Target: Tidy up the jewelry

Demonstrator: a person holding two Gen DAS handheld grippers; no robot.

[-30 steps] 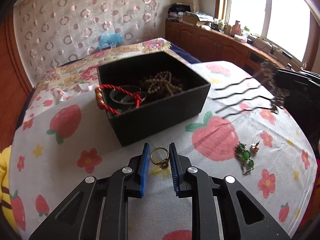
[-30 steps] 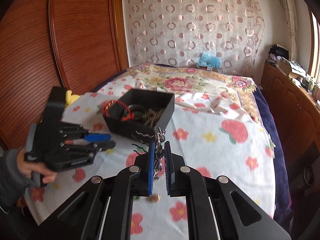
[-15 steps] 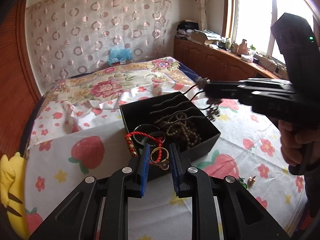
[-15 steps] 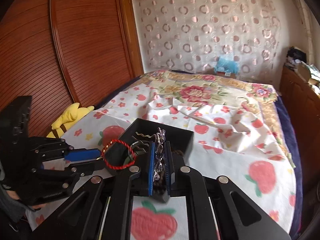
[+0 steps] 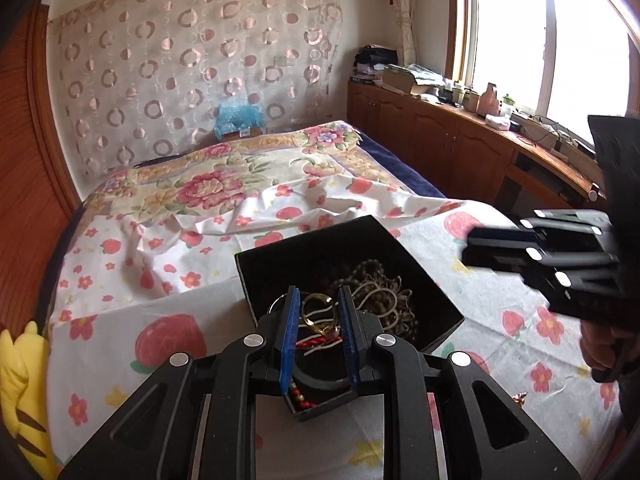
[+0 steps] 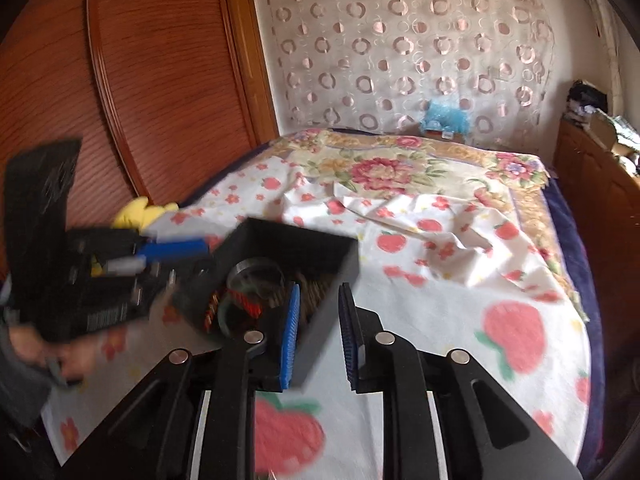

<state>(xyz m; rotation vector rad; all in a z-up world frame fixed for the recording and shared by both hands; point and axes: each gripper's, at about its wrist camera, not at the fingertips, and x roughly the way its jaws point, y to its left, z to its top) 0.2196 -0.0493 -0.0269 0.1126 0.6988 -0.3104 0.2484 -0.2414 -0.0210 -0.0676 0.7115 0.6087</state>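
**Gold ring poised over the jewelry box**

Far left on the bed, a yellow plush toy [image 5: 22,380] lies against the wooden wardrobe, well clear of the work. The left gripper [image 5: 319,310] is clamped on a gold ring [image 5: 318,314], its blue pads pinching the band from both sides, and it hangs right above the near half of the black box [image 5: 432,280]. Inside the box lie a red cord bracelet [image 5: 316,342] and, toward the far right, a heap of brown beads [image 5: 376,288].

To drop the ring well, I'd keep it over the box floor, clear of the near wall, lower it a touch, then ease the jaws apart so it does not bounce out onto the strawberry-print sheet [image 5: 168,340].

On the right, the right gripper [image 6: 318,312] has its jaws opening with nothing held between them; the box's near corner shows through the gap. It hovers close by, so the two tools could bump. A small earring [image 5: 520,397] waits on the sheet near the right edge.
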